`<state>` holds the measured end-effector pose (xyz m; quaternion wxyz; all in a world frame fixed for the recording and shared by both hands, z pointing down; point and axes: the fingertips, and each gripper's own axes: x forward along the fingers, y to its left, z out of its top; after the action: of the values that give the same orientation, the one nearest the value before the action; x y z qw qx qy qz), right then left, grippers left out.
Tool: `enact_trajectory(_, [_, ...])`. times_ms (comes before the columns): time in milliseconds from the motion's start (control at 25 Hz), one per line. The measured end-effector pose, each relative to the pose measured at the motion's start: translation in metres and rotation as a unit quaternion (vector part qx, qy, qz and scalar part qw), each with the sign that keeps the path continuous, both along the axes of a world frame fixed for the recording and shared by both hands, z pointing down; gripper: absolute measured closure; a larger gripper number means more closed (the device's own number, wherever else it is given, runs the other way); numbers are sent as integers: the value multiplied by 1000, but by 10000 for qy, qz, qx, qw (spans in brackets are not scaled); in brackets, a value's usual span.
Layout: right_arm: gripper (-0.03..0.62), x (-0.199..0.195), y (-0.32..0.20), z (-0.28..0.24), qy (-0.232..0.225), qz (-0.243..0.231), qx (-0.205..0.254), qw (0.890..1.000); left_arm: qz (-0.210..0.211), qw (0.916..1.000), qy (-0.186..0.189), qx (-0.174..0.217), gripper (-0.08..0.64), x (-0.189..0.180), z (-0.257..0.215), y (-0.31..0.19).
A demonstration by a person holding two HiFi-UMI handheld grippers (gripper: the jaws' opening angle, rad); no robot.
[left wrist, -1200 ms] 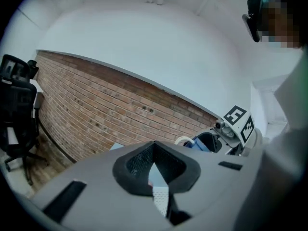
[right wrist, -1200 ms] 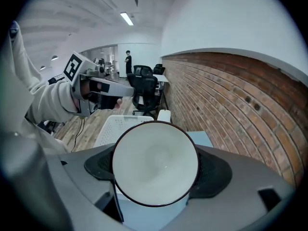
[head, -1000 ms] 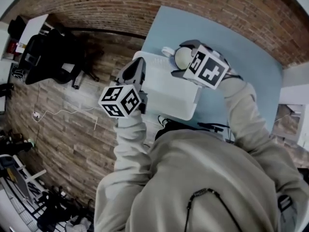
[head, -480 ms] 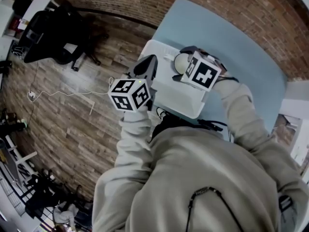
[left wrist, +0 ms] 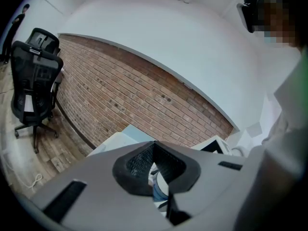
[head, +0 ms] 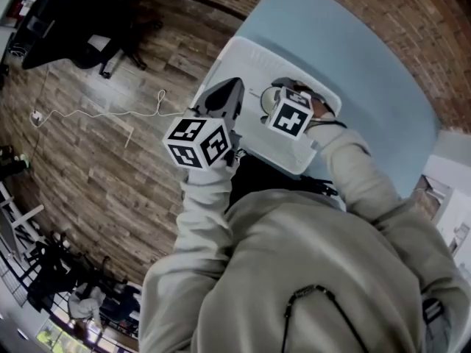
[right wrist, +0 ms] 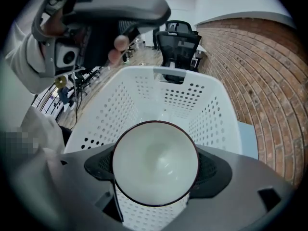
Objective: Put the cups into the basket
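Pinching a white, dark-rimmed cup by its sides above the perforated basket, the right gripper handles what looks like slick, rigid, breakable ceramic; the left gripper is pressed together.

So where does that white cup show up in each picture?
Head view: the cup is upper middle, over the white basket.
Left gripper view: not clearly in it.
Right gripper view: dead centre, clamped in the right gripper, mouth toward the camera.
Shared landmark: the brick wall shows in all three.
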<state>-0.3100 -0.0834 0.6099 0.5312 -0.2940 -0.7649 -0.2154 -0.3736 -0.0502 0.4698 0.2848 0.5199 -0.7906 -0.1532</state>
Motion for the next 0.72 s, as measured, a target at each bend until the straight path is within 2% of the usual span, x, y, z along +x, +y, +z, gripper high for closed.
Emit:
enact_trajectory(400, [163, 9, 0, 89, 486, 99, 240, 9985, -109, 9998, 152, -101, 563, 9, 29, 16])
enact_trajectory(720, [163, 26, 6, 136, 824, 173, 336, 9959, -85, 9995, 240, -164, 563, 13, 39, 24])
